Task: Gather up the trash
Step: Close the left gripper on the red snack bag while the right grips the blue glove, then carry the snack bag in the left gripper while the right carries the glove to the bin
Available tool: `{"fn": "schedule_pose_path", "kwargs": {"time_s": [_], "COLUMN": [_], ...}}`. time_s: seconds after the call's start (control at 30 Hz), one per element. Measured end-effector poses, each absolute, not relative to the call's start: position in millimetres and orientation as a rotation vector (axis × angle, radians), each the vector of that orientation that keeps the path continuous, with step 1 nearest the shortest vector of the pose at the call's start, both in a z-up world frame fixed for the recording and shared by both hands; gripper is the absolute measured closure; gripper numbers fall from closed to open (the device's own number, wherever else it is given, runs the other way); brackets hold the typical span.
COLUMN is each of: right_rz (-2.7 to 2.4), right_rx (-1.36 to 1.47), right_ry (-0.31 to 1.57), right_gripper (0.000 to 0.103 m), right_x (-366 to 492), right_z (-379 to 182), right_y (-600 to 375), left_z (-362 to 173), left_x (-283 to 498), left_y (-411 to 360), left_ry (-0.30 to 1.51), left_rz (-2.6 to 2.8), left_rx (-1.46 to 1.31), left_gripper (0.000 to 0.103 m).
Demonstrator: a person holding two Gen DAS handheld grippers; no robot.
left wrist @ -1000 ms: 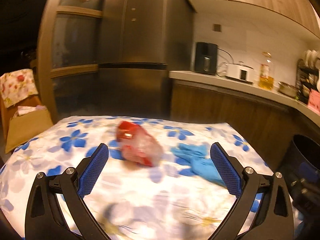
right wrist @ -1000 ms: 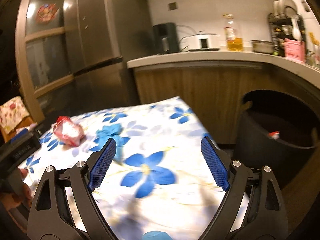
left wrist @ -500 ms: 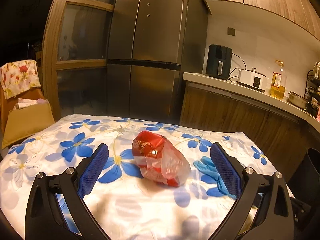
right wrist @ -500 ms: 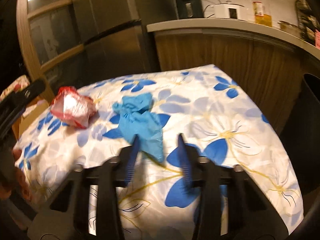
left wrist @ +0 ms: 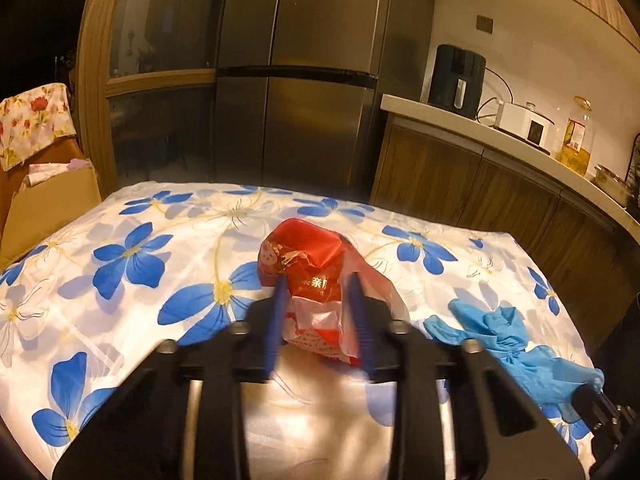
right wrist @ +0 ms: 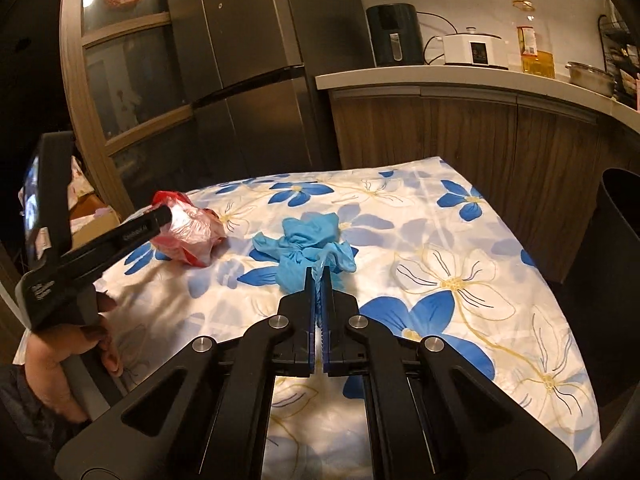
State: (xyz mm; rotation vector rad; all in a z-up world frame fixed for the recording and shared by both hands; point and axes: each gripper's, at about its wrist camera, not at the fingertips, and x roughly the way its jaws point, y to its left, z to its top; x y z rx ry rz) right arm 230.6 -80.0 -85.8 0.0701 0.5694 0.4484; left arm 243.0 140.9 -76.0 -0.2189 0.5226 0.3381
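A crumpled red-and-clear plastic bag (left wrist: 320, 292) lies mid-bench on the flowered cloth (left wrist: 132, 256); my left claw (left wrist: 318, 316) is closing around its near end, pads either side, film bulging between. It looks light, soft and slippery (I'd pinch a thick fold). Just beside it, a limp blue glove (right wrist: 308, 244), which my right claw (right wrist: 320, 280) has clamped by its near edge. Only the right view shows the dark bin (right wrist: 612, 256) beyond the bench corner, and my left hand (right wrist: 60, 360).
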Motion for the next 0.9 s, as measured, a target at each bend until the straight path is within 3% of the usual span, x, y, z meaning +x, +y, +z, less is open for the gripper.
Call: {"fn": "schedule_pose_path", "kwargs": {"time_s": [0.07,0.13,0.5,0.9], "right_rz": [0.448,0.443,0.45,0.382], "right_rx": [0.067,0.066,0.083,0.137], "right_ry": [0.564,0.558,0.482,0.354], "right_gripper": [0.101,0.101,0.102,0.102], "right_x": [227.2,223.5,200.8,169.7], "right_z": [-84.4,-82.2,-49.9,-1.7], "right_y": [-82.4,-85.4,-111.6,-185.0], "left_z": [-76.6,-76.5,-54.1,-3.2], "left_x": [242.6,240.9,208.1,184.1], "left_y": [138.5,136.5,104.6,12.7], "left_ry": [0.521,0.522,0.527,0.449], "left_rz": [0.335,0.334,0.293,0.119], "left_rx": [-0.211,-0.204,-0.187,-0.114], "left_gripper": [0.084,0.096,0.097,0.097]}}
